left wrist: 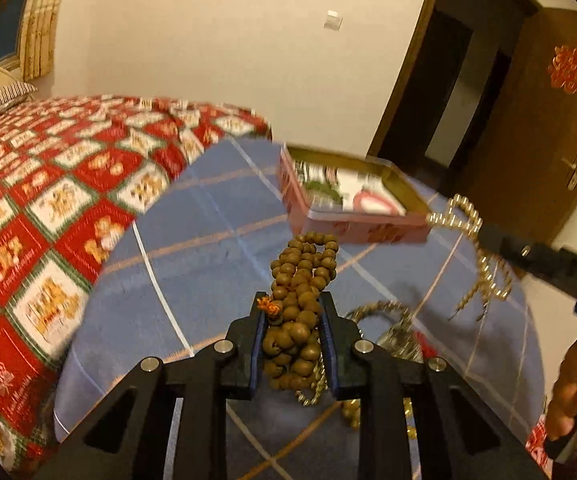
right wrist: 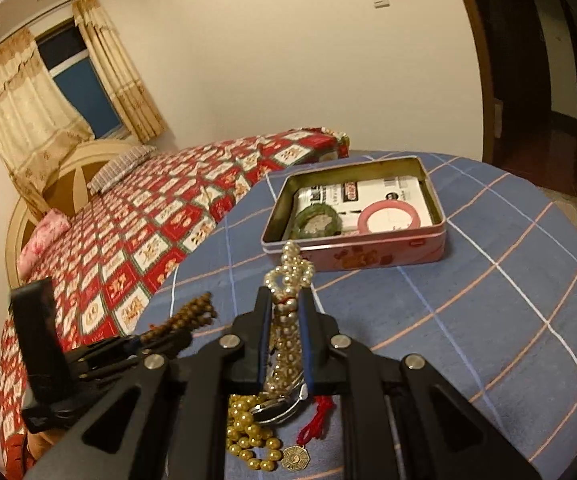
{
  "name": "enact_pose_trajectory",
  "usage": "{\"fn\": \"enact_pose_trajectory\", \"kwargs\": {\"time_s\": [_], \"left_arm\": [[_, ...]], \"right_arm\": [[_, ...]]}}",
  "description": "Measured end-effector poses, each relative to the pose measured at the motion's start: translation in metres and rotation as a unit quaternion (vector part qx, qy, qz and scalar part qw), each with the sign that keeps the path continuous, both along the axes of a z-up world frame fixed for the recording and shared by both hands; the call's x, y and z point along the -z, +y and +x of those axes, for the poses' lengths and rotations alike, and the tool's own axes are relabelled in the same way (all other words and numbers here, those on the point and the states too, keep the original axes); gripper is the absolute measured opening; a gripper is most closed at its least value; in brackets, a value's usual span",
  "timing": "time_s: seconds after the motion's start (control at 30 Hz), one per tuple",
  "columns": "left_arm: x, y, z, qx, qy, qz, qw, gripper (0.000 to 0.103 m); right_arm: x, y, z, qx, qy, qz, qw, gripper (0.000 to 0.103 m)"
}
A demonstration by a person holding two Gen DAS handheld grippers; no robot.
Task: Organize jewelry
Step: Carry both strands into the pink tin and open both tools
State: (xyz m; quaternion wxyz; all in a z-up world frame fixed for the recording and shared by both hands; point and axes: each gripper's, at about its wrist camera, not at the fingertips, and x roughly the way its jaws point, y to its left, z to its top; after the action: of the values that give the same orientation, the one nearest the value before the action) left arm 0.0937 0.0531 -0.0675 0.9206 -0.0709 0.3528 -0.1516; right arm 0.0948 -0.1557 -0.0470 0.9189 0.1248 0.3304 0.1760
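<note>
My left gripper (left wrist: 292, 312) is shut on a bunched string of brown wooden beads (left wrist: 304, 264) with an orange knot, held above the blue checked tablecloth (left wrist: 192, 248). My right gripper (right wrist: 286, 300) is shut on a strand of pale pearl-like beads (right wrist: 290, 268), which loops up past its tips. An open pink tin (right wrist: 352, 258) stands beyond both, holding a green bangle (right wrist: 316, 220), a pink bangle (right wrist: 390, 216) and a white card. In the left wrist view the right gripper (left wrist: 488, 236) hangs just right of the tin (left wrist: 368, 232). The left gripper (right wrist: 164, 338) shows at the left of the right wrist view.
Gold beads (right wrist: 248, 440), a red cord with a bagua pendant (right wrist: 294, 458) and a watch-like piece (right wrist: 276, 406) lie on the cloth under the right gripper. A bed with a red checked quilt (right wrist: 148, 220) borders the table's left. A brown door (left wrist: 528, 120) stands at the right.
</note>
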Motion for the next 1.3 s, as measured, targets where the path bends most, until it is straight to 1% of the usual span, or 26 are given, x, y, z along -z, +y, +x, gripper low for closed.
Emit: {"fn": "enact_pose_trajectory", "kwargs": {"time_s": [0.07, 0.17, 0.3, 0.47, 0.63, 0.7, 0.87, 1.07, 1.2, 1.3], "left_arm": [[-0.008, -0.001, -0.001, 0.001, -0.01, -0.004, 0.9999, 0.024], [-0.015, -0.009, 0.0, 0.009, -0.02, 0.002, 0.9998, 0.024], [-0.023, -0.015, 0.007, 0.016, -0.032, -0.014, 0.9993, 0.024], [-0.038, -0.03, 0.027, 0.025, -0.051, -0.02, 0.9982, 0.024], [-0.048, -0.05, 0.059, 0.028, -0.068, -0.009, 0.9973, 0.024], [-0.049, -0.055, 0.072, 0.029, -0.068, -0.01, 0.9972, 0.024], [-0.042, -0.074, 0.115, 0.029, -0.058, -0.002, 0.9979, 0.024], [-0.023, -0.096, 0.158, 0.031, -0.035, 0.009, 0.9989, 0.024], [-0.007, -0.109, 0.18, 0.032, -0.012, 0.02, 0.9992, 0.024], [0.004, -0.117, 0.189, 0.034, 0.005, 0.029, 0.999, 0.024]], "right_arm": [[-0.003, -0.004, -0.001, 0.008, -0.005, 0.001, 1.0, 0.016], [-0.006, -0.009, -0.001, 0.017, -0.008, -0.002, 1.0, 0.016], [-0.013, -0.019, 0.004, 0.031, -0.017, -0.003, 0.999, 0.016], [-0.026, -0.029, 0.018, 0.045, -0.035, -0.004, 0.998, 0.016], [-0.038, -0.033, 0.045, 0.056, -0.054, -0.013, 0.997, 0.016], [-0.041, -0.035, 0.057, 0.062, -0.065, -0.021, 0.996, 0.016], [-0.036, -0.038, 0.092, 0.071, -0.061, -0.03, 0.995, 0.016], [-0.01, -0.044, 0.134, 0.087, -0.029, -0.035, 0.995, 0.016], [0.005, -0.048, 0.154, 0.094, -0.011, -0.039, 0.995, 0.016], [0.016, -0.048, 0.165, 0.092, 0.003, -0.044, 0.995, 0.016]]}}
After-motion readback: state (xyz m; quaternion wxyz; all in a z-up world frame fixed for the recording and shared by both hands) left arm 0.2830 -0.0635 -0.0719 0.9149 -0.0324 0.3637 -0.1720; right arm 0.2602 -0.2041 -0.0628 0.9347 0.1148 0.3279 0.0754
